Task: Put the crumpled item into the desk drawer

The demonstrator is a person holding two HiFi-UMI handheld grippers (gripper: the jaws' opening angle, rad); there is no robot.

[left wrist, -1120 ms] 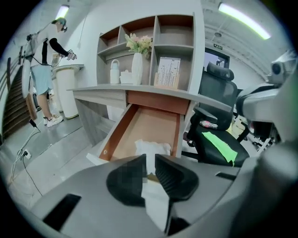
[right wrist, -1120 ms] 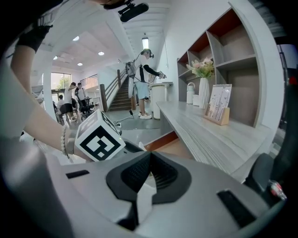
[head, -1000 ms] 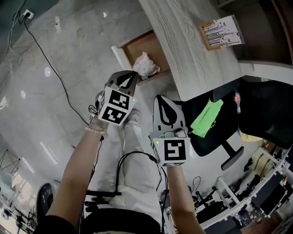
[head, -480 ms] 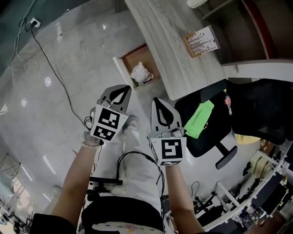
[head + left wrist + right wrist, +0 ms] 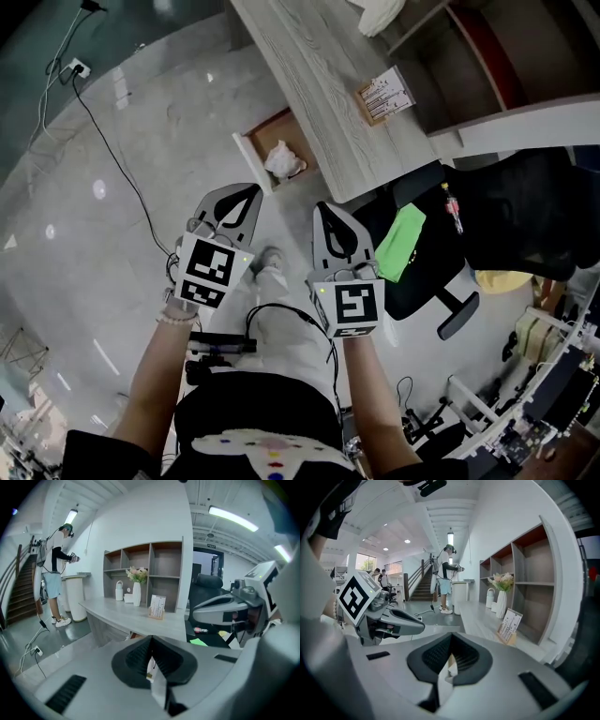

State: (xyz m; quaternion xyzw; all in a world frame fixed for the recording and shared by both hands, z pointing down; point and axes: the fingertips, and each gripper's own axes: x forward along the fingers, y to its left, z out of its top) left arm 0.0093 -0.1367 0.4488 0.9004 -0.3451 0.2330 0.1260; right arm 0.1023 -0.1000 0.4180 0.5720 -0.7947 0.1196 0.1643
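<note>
We're holding left gripper [image 5: 242, 194] and right gripper [image 5: 330, 220] side by side — fingers pinched together, both empty. Crumpled item [image 5: 283, 160] is sitting in the open drawer [image 5: 255, 148].

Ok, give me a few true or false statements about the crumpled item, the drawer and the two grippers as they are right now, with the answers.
1. The crumpled white item lies inside the drawer. True.
2. The drawer is pushed shut. False: it stands open beside the desk.
3. The left gripper holds the crumpled item. False: its jaws are together on nothing, apart from the drawer.
4. The right gripper has its jaws together and is empty. True.
5. A green thing lies on the black chair. True.
</note>
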